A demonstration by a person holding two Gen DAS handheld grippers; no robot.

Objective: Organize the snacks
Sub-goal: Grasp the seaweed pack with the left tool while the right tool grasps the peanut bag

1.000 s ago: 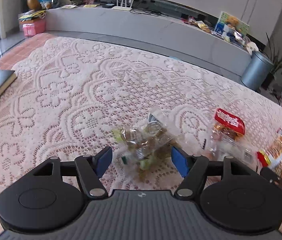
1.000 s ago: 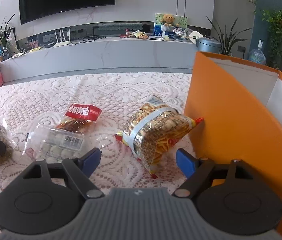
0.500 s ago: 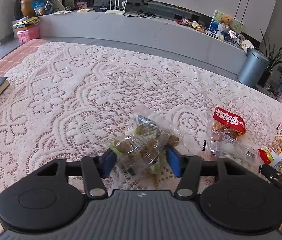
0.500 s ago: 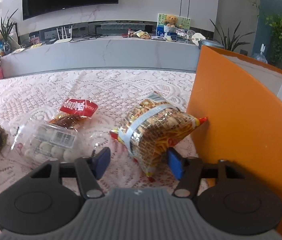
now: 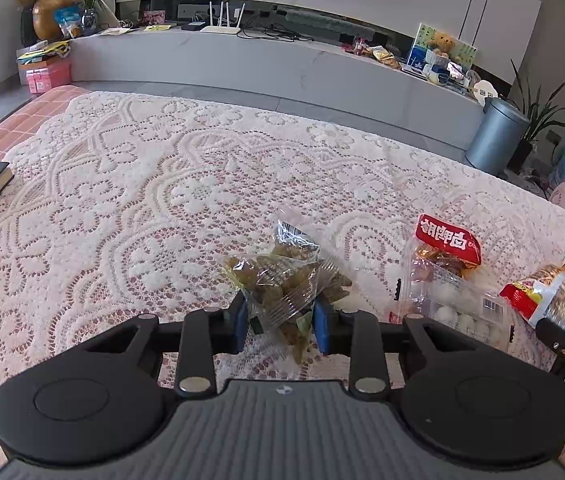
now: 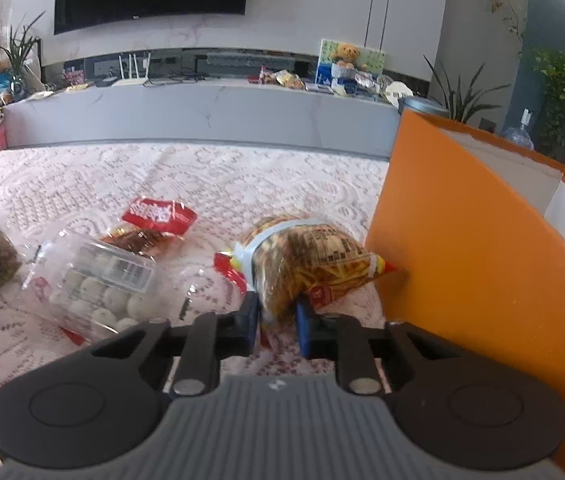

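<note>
Snacks on lace tabletop point(image 5: 130, 208)
Left hand-held gripper point(image 5: 280, 322) is closing on a raisin bag point(image 5: 278, 280); right hand-held gripper point(image 6: 277, 325) is closing on a cracker bag point(image 6: 306, 260).

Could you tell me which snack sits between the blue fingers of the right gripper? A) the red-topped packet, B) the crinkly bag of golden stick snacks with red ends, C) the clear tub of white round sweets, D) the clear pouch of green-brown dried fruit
B: in the right wrist view, the right gripper is closing its jaws on the near end of the crinkly bag of golden stick snacks, which lies beside the orange box.
</note>
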